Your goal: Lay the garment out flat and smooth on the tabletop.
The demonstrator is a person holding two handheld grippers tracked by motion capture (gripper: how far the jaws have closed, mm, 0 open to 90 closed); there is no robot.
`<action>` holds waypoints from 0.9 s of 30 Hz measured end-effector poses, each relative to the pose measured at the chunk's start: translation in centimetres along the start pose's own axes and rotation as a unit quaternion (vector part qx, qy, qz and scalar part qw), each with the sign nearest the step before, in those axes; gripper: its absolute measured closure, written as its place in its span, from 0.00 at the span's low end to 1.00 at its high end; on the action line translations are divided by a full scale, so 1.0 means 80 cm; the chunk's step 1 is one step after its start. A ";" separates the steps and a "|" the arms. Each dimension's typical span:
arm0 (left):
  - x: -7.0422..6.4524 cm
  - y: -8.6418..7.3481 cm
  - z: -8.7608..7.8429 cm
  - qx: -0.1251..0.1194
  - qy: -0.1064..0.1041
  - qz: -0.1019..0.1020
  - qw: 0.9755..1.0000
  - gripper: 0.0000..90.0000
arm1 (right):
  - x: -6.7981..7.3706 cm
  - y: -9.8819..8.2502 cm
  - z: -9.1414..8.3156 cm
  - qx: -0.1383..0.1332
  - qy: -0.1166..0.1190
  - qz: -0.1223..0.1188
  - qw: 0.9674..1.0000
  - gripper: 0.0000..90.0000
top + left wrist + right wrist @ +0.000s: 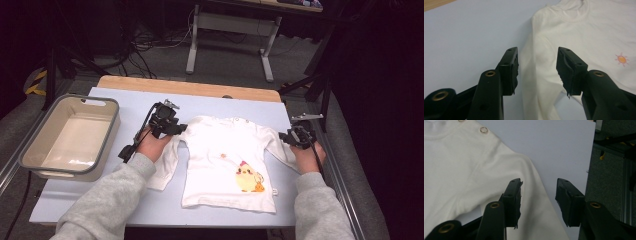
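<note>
A small white long-sleeved shirt (225, 155) with a yellow chick print lies flat, front up, on the pale blue table top (130, 100). My left gripper (175, 125) is at the shirt's left shoulder. In the left gripper view its jaws (537, 71) stand apart above the sleeve seam of the shirt (586, 37), with nothing pinched. My right gripper (291, 136) is at the right sleeve. In the right gripper view its jaws (537, 200) stand apart over the sleeve's outer edge, the shirt (461, 170) lying loose under them.
An empty grey-rimmed bin (30, 145) sits on the table's left edge. The table's right edge (591, 170) drops off close to my right gripper. A wooden strip (190, 87) borders the far side, with desk legs and cables on the floor behind.
</note>
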State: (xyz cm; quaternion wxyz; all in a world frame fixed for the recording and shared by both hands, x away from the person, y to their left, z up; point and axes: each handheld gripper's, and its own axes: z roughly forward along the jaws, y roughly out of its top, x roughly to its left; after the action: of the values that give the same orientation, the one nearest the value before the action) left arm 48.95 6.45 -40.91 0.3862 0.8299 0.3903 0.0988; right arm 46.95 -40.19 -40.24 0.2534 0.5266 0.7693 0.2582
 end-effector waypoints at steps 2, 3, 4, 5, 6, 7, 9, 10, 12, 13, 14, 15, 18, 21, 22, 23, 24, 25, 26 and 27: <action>-0.002 -0.005 -0.004 -0.002 -0.004 0.005 1.000 0.59 | -0.004 -0.004 -0.001 0.002 0.000 0.003 1.000 0.63; -0.005 -0.008 -0.007 -0.001 -0.003 0.013 1.000 0.60 | -0.007 -0.010 -0.002 0.008 -0.001 0.007 1.000 0.64; -0.007 -0.012 -0.010 -0.004 0.000 0.021 1.000 0.61 | -0.010 -0.014 -0.003 0.012 -0.004 0.007 1.000 0.65; -0.009 -0.015 -0.012 -0.007 0.003 0.027 1.000 0.62 | -0.013 -0.019 -0.004 0.015 -0.005 0.008 1.000 0.66; -0.011 -0.018 -0.015 -0.011 0.002 0.030 1.000 0.62 | -0.014 -0.022 -0.005 0.017 -0.003 0.010 1.000 0.67; -0.012 -0.020 -0.017 -0.012 -0.003 0.030 0.999 0.62 | -0.017 -0.026 -0.005 0.022 -0.001 0.010 1.000 0.68; -0.015 -0.024 -0.023 -0.016 -0.005 0.033 0.999 0.63 | -0.021 -0.032 -0.005 0.031 -0.002 0.010 0.999 0.68; -0.017 -0.026 -0.026 -0.017 -0.009 0.034 0.999 0.63 | -0.023 -0.035 -0.006 0.033 0.000 0.011 0.999 0.68; -0.020 -0.030 -0.033 -0.021 -0.014 0.038 0.999 0.63 | -0.026 -0.040 -0.008 0.037 0.000 0.007 0.999 0.69; -0.022 -0.032 -0.036 -0.021 -0.017 0.041 0.999 0.63 | -0.026 -0.042 -0.008 0.041 0.002 0.005 0.999 0.69; -0.023 -0.033 -0.038 -0.021 -0.018 0.044 0.999 0.63 | -0.027 -0.044 -0.008 0.045 0.005 0.003 0.999 0.70; -0.024 -0.036 -0.040 -0.022 -0.022 0.044 0.999 0.63 | -0.028 -0.045 -0.007 0.049 0.007 0.004 0.999 0.70; -0.026 -0.040 -0.044 -0.022 -0.028 0.048 0.998 0.63 | -0.031 -0.050 -0.002 0.062 0.019 0.005 0.998 0.70; -0.028 -0.047 -0.048 -0.023 -0.033 0.049 0.998 0.63 | -0.033 -0.053 0.002 0.075 0.029 0.007 0.997 0.67; -0.028 -0.049 -0.050 -0.022 -0.035 0.049 0.998 0.63 | -0.034 -0.054 0.002 0.071 0.030 0.007 0.997 0.68; -0.029 -0.051 -0.051 -0.023 -0.036 0.049 0.998 0.63 | -0.035 -0.055 0.002 0.068 0.033 0.011 0.997 0.69; -0.029 -0.053 -0.052 -0.022 -0.038 0.049 0.998 0.63 | -0.036 -0.056 0.002 0.067 0.037 0.015 0.997 0.71; -0.029 -0.055 -0.054 -0.022 -0.039 0.050 0.998 0.63 | -0.037 -0.056 0.002 0.066 0.041 0.018 0.997 0.76; -0.029 -0.056 -0.055 -0.021 -0.042 0.051 0.998 0.63 | -0.037 -0.056 0.002 0.066 0.044 0.017 0.997 0.81; -0.030 -0.059 -0.056 -0.022 -0.044 0.048 0.998 0.63 | -0.036 -0.056 0.002 0.068 0.047 0.017 0.996 0.86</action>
State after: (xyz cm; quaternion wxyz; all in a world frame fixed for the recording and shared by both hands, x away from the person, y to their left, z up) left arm 42.54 9.11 -40.91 0.4162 0.8425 0.3301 0.0891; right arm 44.93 -44.27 -42.98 0.1767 0.5428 0.7870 0.2340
